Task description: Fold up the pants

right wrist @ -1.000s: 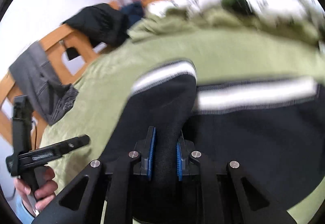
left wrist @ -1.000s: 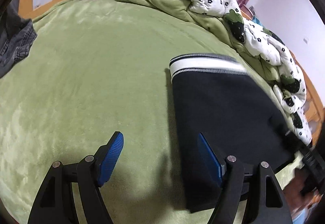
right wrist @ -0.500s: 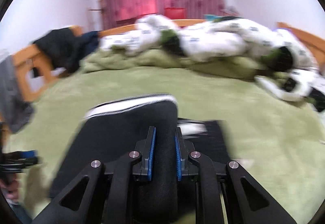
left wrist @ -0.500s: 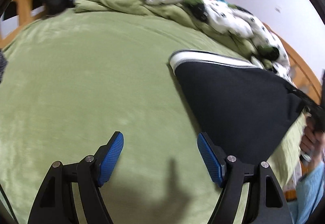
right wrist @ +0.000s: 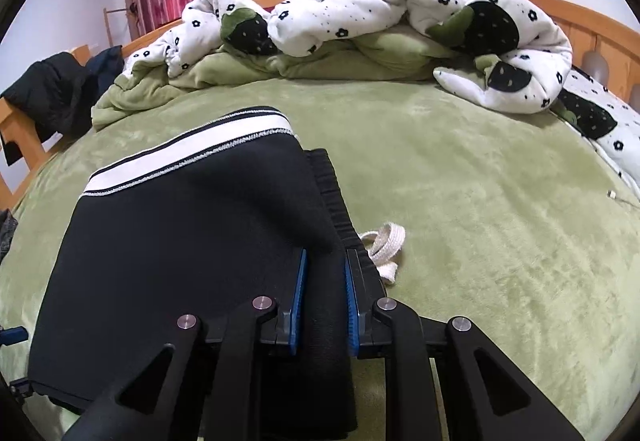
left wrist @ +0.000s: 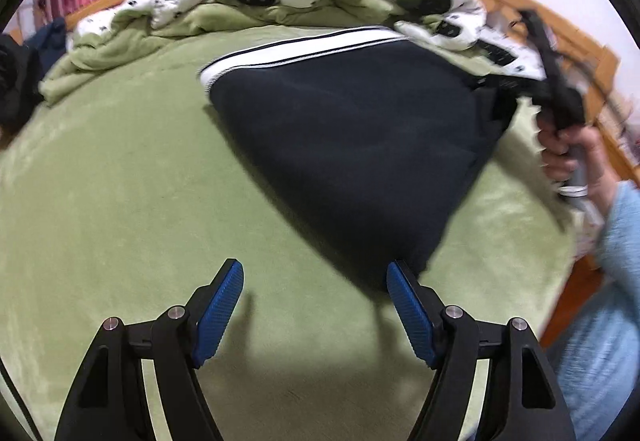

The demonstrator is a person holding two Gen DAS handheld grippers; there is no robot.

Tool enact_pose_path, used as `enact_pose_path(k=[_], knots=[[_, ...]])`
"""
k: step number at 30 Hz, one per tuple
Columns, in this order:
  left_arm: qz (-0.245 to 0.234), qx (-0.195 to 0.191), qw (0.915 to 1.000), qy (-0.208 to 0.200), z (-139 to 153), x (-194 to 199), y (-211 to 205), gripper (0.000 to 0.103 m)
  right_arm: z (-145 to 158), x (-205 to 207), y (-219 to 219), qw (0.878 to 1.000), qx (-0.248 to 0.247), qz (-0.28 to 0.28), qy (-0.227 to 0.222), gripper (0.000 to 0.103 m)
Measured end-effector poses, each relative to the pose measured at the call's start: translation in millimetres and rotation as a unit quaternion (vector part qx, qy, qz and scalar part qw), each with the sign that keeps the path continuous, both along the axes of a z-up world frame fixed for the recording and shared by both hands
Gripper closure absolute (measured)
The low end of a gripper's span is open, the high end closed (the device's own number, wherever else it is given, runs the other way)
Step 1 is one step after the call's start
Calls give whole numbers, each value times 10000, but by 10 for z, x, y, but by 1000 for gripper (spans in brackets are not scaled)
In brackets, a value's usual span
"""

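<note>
Black pants (right wrist: pixel 168 241) with a white striped cuff lie folded on the green bedspread (right wrist: pixel 480 201), one corner lifted, white drawstring (right wrist: pixel 384 245) poking out.

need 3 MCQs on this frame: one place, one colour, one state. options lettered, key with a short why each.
1. Where do the pants lie?
A. on the green blanket
B. on a wooden chair
C. on the floor

2. What colour is the wide stripe along the pants' edge?
A. red
B. white
C. yellow

3. What is the right gripper doing?
A. standing open over bare blanket
B. clamped on a fold of the pants
C. holding the white drawstring

Key: 1 A, dark fabric spreads over the green bed cover; 2 B, a white band runs between thin dark lines; 3 B, black fabric sits pinched between the blue pads, with the drawstring lying free beside them.
</note>
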State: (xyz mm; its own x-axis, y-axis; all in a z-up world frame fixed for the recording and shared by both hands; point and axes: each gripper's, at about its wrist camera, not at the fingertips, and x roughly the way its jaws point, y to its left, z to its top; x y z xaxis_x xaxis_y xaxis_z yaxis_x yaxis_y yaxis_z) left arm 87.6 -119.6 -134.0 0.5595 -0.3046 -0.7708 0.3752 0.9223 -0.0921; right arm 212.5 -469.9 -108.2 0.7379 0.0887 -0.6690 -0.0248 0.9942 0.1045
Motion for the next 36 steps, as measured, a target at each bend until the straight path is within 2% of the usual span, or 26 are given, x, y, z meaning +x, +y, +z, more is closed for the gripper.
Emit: enact_pose_path(k=[3,4,6,8,10,11,12,13,15,17,19,22,24,27,29,31,33,36], knots=[[-407,-489,9978,176,-3,-76,-20,30,35,-41,-29,9997,222,-16,-28,86],[-391,-429,9981,218,-46,-84,-87,30,39,-40,-32,9997,229,-31,-34,86],[-402,-118,9988,243,-155,-67,-240,30,32,-31,-16,9998,193,-56,-21,86],[-187,448,9988,75,-280,-31,-430,30,30,-28,-19,9998,204,-61,-27,86],[32,897,9959,-113,-379,-17,-517,37,56,-38,-51,9994,334,-51,-55,86],[45,890,9959,-173,-385,-33,-526,50,82,-54,-70,9991,414,-49,-101,87],[62,736,9969,-268,-349,-57,-512,83,120,-76,-88,9986,493,-41,-176,87],[175,554,9976,-388,-284,-78,-480,91,164,-103,-89,9984,495,-44,-262,87],[524,248,9961,-659,-132,-97,-376,92,208,-138,-74,9986,393,-69,-347,87],[525,219,9971,-499,-195,-58,-378,92,156,-120,-84,9991,306,-70,-268,87],[432,334,9984,-171,-382,-33,-409,91,-75,-7,-127,9994,294,-56,172,88],[334,286,9989,-135,-371,-65,-389,87,-149,-33,-132,9997,176,48,157,87],[59,226,9996,177,-318,-49,-380,66,-52,-76,-138,9999,56,22,161,85],[-23,5,9999,104,-154,-126,-224,48,73,-184,-258,9997,105,-216,-101,82],[-45,-220,9997,59,-56,-177,-73,46,142,-194,-362,9989,243,-365,-174,77],[78,-468,9988,76,1,-168,60,44,215,-123,-436,9982,454,-354,-137,74],[362,-654,9971,145,60,-57,175,40,279,-41,-453,9977,613,-276,-113,63],[792,-596,9941,431,180,311,280,40,335,166,-381,9985,546,-48,7,51]])
